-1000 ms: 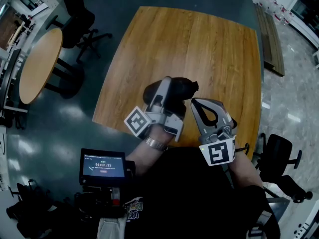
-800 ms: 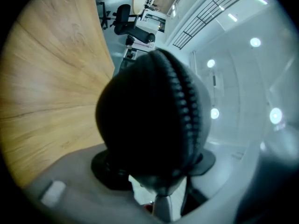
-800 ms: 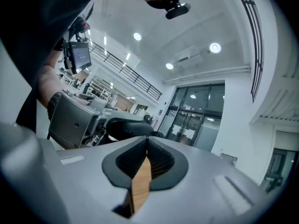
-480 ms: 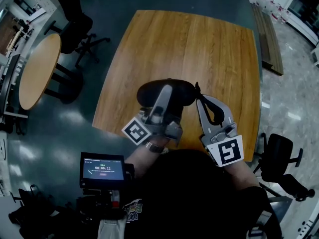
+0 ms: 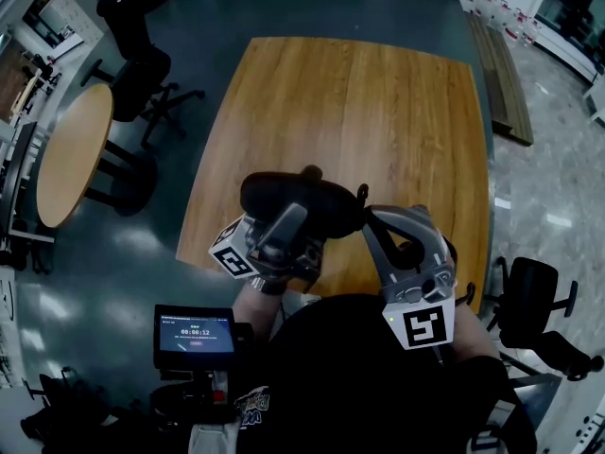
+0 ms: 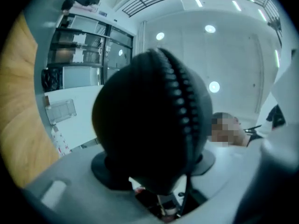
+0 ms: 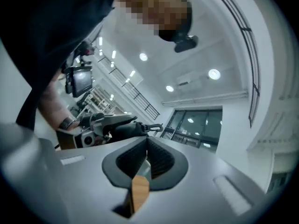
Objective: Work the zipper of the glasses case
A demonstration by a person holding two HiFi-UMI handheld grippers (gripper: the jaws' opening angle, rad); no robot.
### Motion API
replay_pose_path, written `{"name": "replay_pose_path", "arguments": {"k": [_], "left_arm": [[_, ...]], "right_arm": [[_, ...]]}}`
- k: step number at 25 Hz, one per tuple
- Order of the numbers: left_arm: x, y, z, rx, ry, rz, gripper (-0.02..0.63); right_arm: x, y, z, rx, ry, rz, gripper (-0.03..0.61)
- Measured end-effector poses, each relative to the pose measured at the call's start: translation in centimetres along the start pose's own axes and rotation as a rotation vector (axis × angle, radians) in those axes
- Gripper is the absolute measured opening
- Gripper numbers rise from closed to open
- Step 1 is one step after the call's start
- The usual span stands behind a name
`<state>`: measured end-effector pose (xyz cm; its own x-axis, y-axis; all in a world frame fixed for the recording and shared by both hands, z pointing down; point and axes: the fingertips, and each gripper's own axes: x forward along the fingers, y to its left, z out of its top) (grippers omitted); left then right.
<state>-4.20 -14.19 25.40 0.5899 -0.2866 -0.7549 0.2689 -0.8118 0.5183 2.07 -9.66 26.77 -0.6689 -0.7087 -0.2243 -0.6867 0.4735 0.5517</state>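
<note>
The black glasses case is held up off the wooden table, lying crosswise in the head view. My left gripper is shut on it, one finger lying over its top. In the left gripper view the case fills the middle, its zipper teeth running over the dome. My right gripper is shut, its tips at the case's right end. In the right gripper view the shut jaws point at the case and its metal clasp. Whether they pinch the clasp is hidden.
A round table and an office chair stand to the left on the dark floor. Another chair is at the right. A bench runs along the table's far right. A small screen sits at the person's waist.
Both grippers have risen toward the head camera with the case. The left gripper has tilted upward and rolled, swinging the case leftward and crosswise. The right jaws stay shut at the case's right end.
</note>
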Motion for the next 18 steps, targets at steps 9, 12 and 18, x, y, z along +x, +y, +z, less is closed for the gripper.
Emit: {"name": "replay_pose_path", "arguments": {"k": [9, 12, 18], "left_arm": [[0.1, -1.2, -3.2, 0.112, 0.362, -0.036, 0.276], [-0.4, -1.1, -5.4, 0.192, 0.548, -0.016, 0.276], [-2.5, 0.4, -11.2, 0.367, 0.963, 0.048, 0.276]], "right_arm": [[-0.7, 1.9, -0.8, -0.227, 0.048, 0.184, 0.006], [-1.3, 2.7, -1.9, -0.303, 0.090, 0.237, 0.006], [-1.5, 3.6, -3.0, -0.341, 0.124, 0.294, 0.006]]}}
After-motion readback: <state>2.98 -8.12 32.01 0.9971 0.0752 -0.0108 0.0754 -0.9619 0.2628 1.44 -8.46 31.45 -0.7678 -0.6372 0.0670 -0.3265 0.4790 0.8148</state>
